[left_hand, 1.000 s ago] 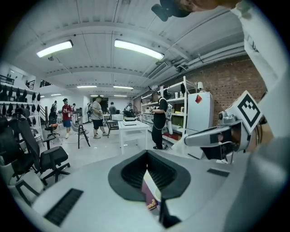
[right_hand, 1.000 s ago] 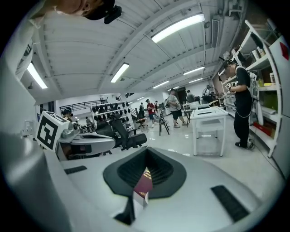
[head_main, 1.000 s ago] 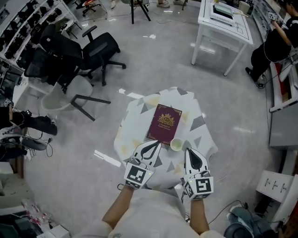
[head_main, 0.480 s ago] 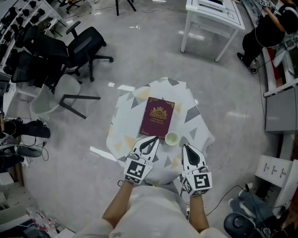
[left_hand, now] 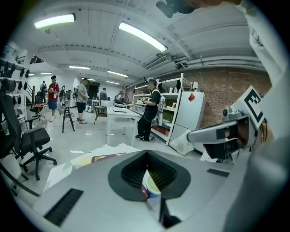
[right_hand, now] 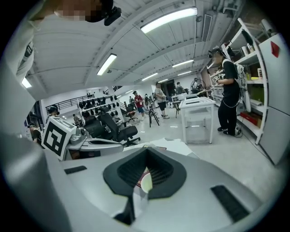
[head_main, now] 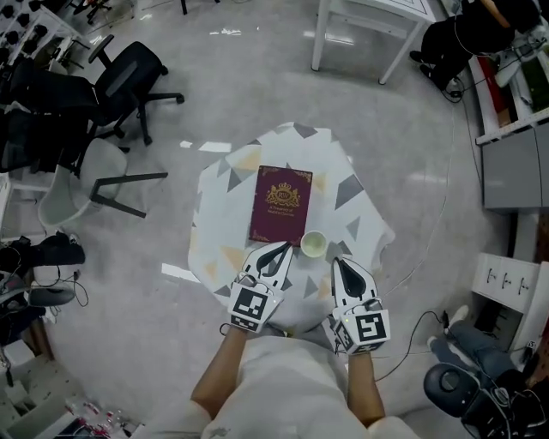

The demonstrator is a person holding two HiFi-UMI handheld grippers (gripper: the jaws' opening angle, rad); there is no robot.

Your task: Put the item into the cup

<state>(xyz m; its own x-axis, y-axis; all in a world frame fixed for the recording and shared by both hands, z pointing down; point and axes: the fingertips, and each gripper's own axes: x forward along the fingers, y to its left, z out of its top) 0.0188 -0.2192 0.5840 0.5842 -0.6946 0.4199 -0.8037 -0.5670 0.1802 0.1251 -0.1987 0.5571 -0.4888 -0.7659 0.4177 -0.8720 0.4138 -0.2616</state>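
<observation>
Evidently still pre-grasp: left gripper [head_main: 279, 253] and right gripper [head_main: 340, 267], fingers closed and empty, sit near the cup [head_main: 313, 244]; next they must open onto the item.

This is a big open lab or workshop hall. A polished grey floor [head_main: 257, 86] spreads round the small cloth-covered worktop [head_main: 339, 176]. Black office chairs [head_main: 129, 77] stand well to the worktop's left, a white table [head_main: 364, 21] stands beyond it, and cables [head_main: 426, 319] trail on the floor to its right. Looking out from the worktop, the gripper views show strip lights [left_hand: 140, 36] on a bare ceiling, a brick wall [left_hand: 222, 88], stocked shelving [left_hand: 168, 97] and people [left_hand: 151, 113] standing about.
</observation>
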